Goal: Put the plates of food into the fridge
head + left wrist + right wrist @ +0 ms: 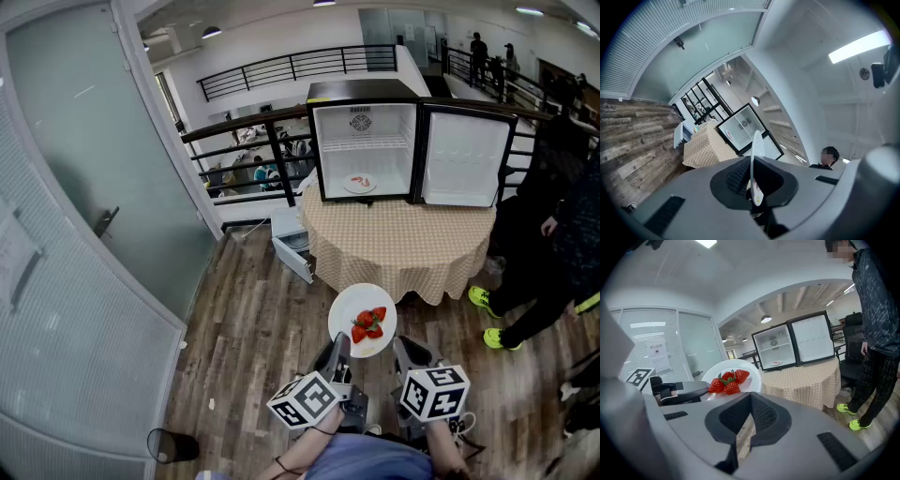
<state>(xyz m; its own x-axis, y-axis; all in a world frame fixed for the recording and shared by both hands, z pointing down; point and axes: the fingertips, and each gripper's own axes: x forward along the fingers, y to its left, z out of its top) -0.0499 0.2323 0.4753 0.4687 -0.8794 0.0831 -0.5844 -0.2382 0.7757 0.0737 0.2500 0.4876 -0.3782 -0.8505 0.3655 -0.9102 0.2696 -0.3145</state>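
**Desk:** Where is the plate of food?

**Photographer:** A white plate point(360, 302) of strawberries point(368, 324) is held above the wood floor point(253, 328), just short of the cloth-covered counter point(403, 239). The left tool point(343, 341) is clamped on the plate's near rim.

**Desk:** And the other tool?

**Photographer:** The right tool point(399, 349) sits just beside the plate, jaws together with nothing between them.

**Desk:** The fridge?

**Photographer:** The fridge point(364, 112) stands on the counter with its door point(464, 159) swung wide. A second plate point(360, 183) lies on its bottom level, under the wire shelf. A person in dark clothes point(553, 206) stands at right.
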